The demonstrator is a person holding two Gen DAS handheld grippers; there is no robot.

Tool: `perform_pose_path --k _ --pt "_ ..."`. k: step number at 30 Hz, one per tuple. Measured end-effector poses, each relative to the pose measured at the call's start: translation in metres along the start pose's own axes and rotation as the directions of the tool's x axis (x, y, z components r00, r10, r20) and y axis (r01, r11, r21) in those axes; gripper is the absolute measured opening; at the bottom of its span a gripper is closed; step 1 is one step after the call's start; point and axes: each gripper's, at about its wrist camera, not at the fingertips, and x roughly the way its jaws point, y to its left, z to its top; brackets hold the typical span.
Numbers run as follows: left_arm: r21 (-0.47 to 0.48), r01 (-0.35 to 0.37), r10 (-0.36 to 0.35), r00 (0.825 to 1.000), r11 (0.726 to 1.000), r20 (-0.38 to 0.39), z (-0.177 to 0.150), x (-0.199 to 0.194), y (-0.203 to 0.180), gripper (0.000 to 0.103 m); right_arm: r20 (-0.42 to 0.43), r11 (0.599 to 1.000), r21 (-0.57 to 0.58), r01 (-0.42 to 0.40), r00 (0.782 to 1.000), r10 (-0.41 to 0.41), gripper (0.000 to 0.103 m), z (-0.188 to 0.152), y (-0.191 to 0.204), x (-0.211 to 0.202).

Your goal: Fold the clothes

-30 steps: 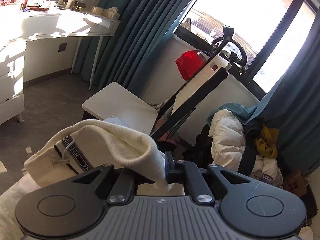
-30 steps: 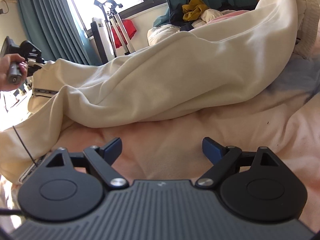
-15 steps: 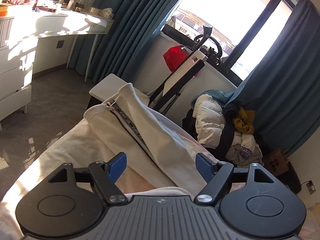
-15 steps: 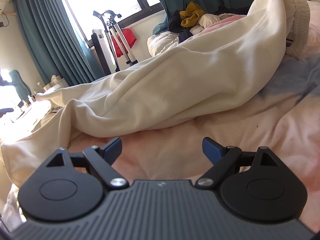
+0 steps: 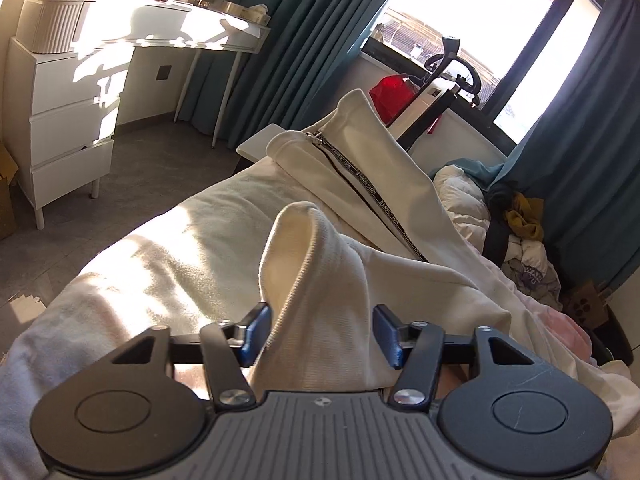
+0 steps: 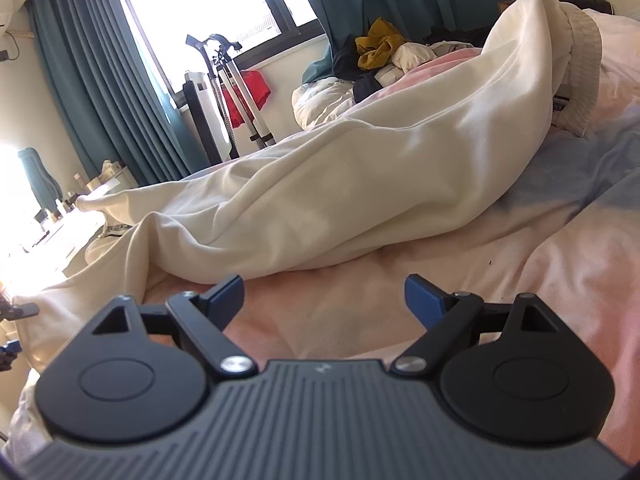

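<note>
Left wrist view, ribbed cuff of cream zip sweatshirt [image 5: 320, 280] between spread left fingers [image 5: 256, 334], right fingers [image 6: 226, 292] spread, just short of it on pink bed sheet [image 6: 520, 280]

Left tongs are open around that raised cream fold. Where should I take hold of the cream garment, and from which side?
Grip the ribbed edge of the cream garment where it stands up between the left tongs. Come straight forward along the bed; the fold is upright and thin enough to pinch, with a blue pad on each side.

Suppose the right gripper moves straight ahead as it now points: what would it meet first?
Probably the pink bedsheet just beyond the open right gripper, then the cream garment lying across it; depth is hard to judge.
</note>
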Motion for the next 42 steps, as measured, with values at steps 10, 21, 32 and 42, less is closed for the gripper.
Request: perform_pose_path --k 10,21,32,42 --pt "0.109 0.034 -0.052 0.985 0.993 0.164 0.094 -0.093 -0.013 0.008 -0.004 1.0 0.016 0.006 1.0 -0.006 0.089 0.001 -0.006 0.007" --pt "-0.005 -0.036 0.036 0.998 0.999 0.06 0.054 -0.121 0.042 0.017 0.023 0.999 0.047 0.027 0.999 -0.029 0.089 0.008 -0.014 0.004" --pt "-0.25 0.08 -0.084 0.996 0.965 -0.005 -0.033 -0.16 0.044 0.067 0.097 0.991 0.13 0.036 0.994 -0.049 0.089 0.037 -0.035 -0.016" --pt "-0.439 0.198 -0.282 0.95 0.876 -0.134 -0.102 -0.083 -0.025 0.077 0.126 0.902 0.432 -0.001 0.99 -0.059 0.089 0.093 -0.114 -0.041"
